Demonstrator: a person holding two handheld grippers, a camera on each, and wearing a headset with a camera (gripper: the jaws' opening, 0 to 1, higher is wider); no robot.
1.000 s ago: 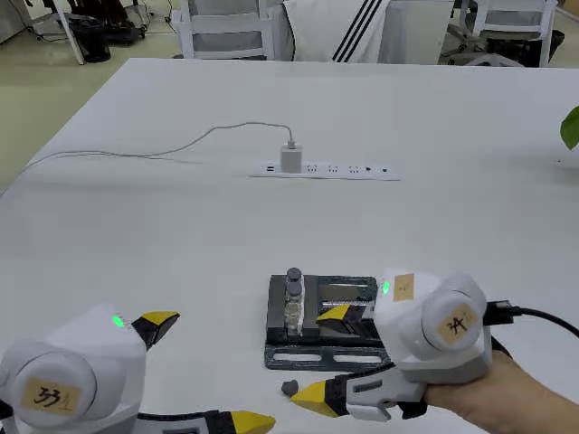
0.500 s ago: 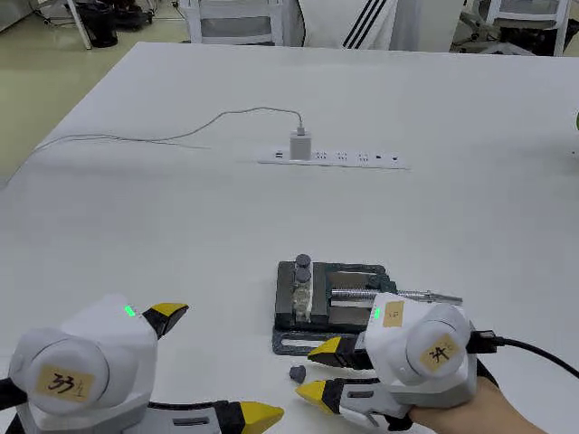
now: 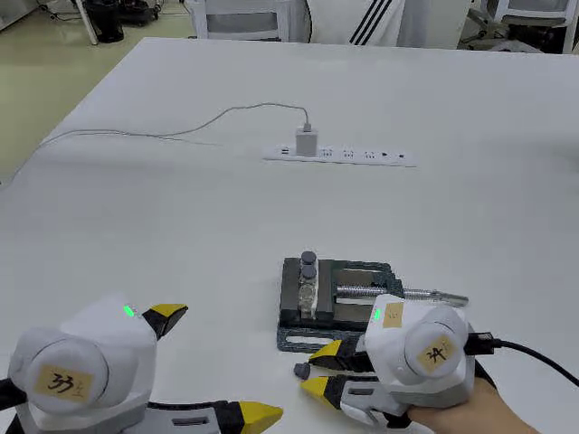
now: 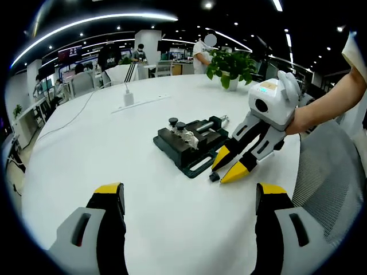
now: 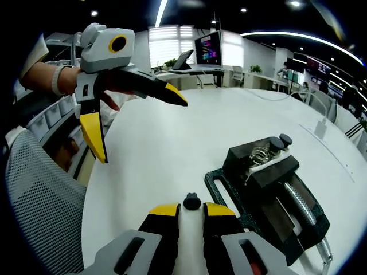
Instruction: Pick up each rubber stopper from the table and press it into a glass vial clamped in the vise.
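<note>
Here, a small dark grey rubber stopper [image 3: 299, 370] is seen lying on the white table [image 3: 181, 226], just beside the near edge of the black metal vise [image 3: 291, 312]. The right gripper [image 3: 308, 372] is held low at it. In the right gripper view its yellow-tipped jaws are drawn close with only a narrow gap, and the stopper [image 5: 192, 201] sits at the mouth of that gap. Whether either tip touches it cannot be made out.

The left gripper [image 4: 189, 192] is kept well apart from the vise, its jaws spread wide with nothing between them. In the head view its near jaw is partly cut off by the bottom edge.

Two clear glass vials [image 3: 308, 289] are clamped upright in the vise, each already capped in dark grey; what lies inside the glass is too small to tell. The vise's near right corner is hidden behind the right gripper in the head view. A white power strip [image 3: 348, 155] is seen farther back on the table.
</note>
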